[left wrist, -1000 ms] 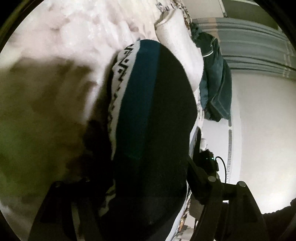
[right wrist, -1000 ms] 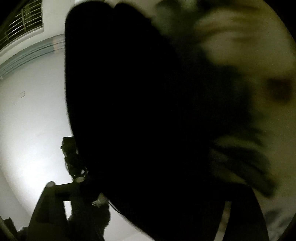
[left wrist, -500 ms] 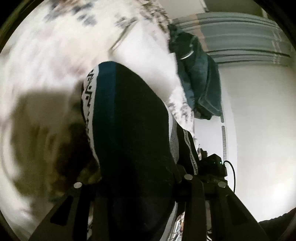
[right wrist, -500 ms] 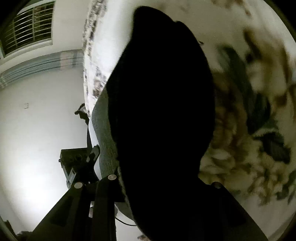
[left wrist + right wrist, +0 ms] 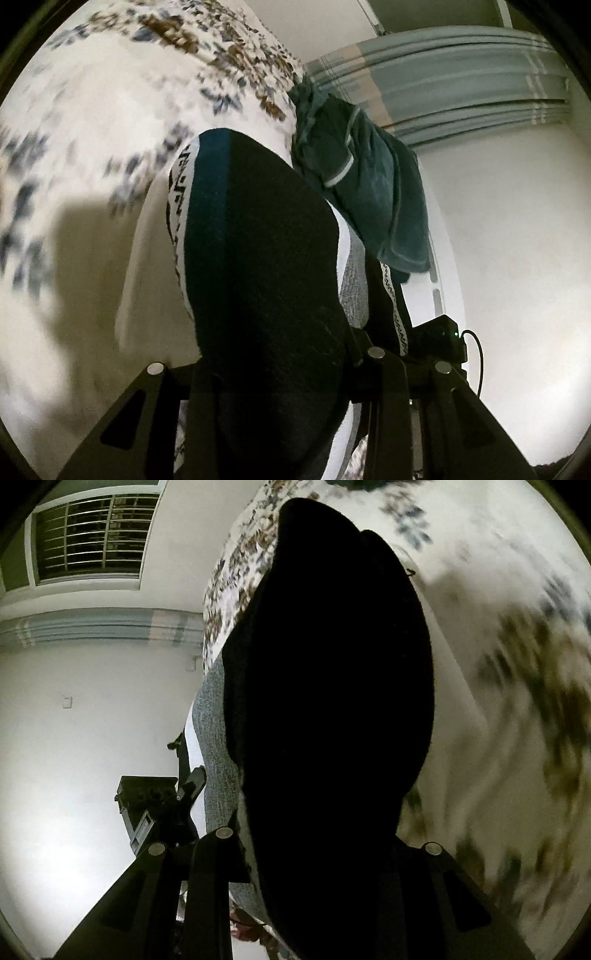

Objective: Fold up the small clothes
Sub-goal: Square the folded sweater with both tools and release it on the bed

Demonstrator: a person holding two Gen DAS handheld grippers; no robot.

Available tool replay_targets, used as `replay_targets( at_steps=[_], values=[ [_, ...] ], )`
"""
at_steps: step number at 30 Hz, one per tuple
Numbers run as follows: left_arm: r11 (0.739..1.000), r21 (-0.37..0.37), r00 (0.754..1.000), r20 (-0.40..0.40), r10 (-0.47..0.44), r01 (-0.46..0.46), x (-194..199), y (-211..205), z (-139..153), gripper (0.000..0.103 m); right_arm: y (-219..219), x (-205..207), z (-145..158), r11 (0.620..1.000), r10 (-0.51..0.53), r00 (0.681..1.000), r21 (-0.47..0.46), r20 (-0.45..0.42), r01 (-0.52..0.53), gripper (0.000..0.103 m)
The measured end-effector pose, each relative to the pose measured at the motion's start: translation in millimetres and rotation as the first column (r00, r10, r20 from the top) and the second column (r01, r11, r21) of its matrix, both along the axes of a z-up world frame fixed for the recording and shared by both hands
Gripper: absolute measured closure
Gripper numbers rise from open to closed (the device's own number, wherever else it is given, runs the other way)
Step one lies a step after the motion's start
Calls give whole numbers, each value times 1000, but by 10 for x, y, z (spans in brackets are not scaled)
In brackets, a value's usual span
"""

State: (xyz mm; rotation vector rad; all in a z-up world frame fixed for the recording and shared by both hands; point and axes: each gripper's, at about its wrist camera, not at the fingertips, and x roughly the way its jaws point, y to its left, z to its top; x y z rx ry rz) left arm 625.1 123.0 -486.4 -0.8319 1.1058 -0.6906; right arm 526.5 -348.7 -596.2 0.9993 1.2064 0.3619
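Left wrist view
Left claw (image 5: 280, 373): clamped on the black garment, fabric bunched between its two dark fingers.
Black garment (image 5: 258, 258): held up in front of the lens, hanging over the floral bedspread; a teal stripe and a white band with a black zigzag pattern run along its left edge.
Floral bedspread (image 5: 110, 110): white with blue and brown flowers, blurred, filling the left and top.
Teal towel (image 5: 373, 184): draped over the bed's edge, just right of the garment.
Right claw (image 5: 413, 365): visible at the garment's right side, also gripping the cloth, a lit device with a cable behind it.

Right wrist view
Right claw (image 5: 321, 853): closed on the black garment (image 5: 328, 686), which covers the middle as a dark mass.
Grey knit panel (image 5: 218, 738): shows along the garment's left edge.
Left claw (image 5: 184, 797): seen at the left, against the cloth.
Bedspread (image 5: 517, 664): blurred, on the right.
Barred window (image 5: 88, 542): upper left, on a white wall.
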Motion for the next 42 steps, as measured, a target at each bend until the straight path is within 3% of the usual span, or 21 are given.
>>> replay_targets(
  at_steps=[4,8,10,14,17,19,20,22,24,28,29,34,35,36,38,42],
  values=[
    [999,38,1000,16,-21,20,592,-132,-206,73,-310,600,-255,1000,7,1000,-19,7,-7,73],
    [994,97,998,-41,-50,54,920,-273,-619,72,-468,915,-668,999,8,999,-34,-41,-10,73],
    [993,99,996,-80,-50,58,931,-286,-794,71,-513,969,-804,998,22,998,-51,-58,-25,73],
    [994,102,994,-106,-40,50,880,-223,-867,60,-337,1131,-921,998,44,995,-33,-91,-47,69],
    [986,159,992,-121,-21,41,801,-142,-805,50,-283,1172,-825,984,89,990,-142,-105,-104,58],
    [968,251,994,-105,1,26,748,-90,-713,39,-255,1171,-738,951,131,985,-265,-116,-157,45],
    [953,304,997,-72,17,6,692,-58,-624,38,-237,1157,-693,932,142,983,-317,-121,-174,44],
    [922,385,999,-7,38,-33,629,-53,-487,37,-206,1195,-637,894,134,981,-410,-139,-180,31],
    [879,472,998,47,49,-65,517,-84,-356,34,-256,1274,-624,857,109,981,-485,-161,-175,30],
    [799,588,991,119,67,-124,298,-179,-203,8,-179,1021,-533,799,4,979,-587,-205,-127,26],
    [773,619,989,132,68,-136,216,-225,-168,0,-148,935,-529,767,-26,974,-629,-223,-123,26],
    [672,728,990,121,68,-135,7,-394,-140,0,174,574,-398,645,-57,973,-752,-225,-136,25],
    [646,752,991,117,64,-131,-49,-444,-111,0,213,524,-356,631,-56,973,-763,-222,-138,20],
    [628,767,991,117,59,-128,-89,-488,-74,0,256,476,-293,616,-52,975,-775,-218,-140,3],
    [608,784,992,121,45,-123,-191,-569,35,0,298,334,-92,573,-36,981,-808,-191,-137,0],
    [605,783,987,153,39,-145,-403,-666,380,0,485,144,368,503,-25,992,-859,-127,-97,0]
  ],
)
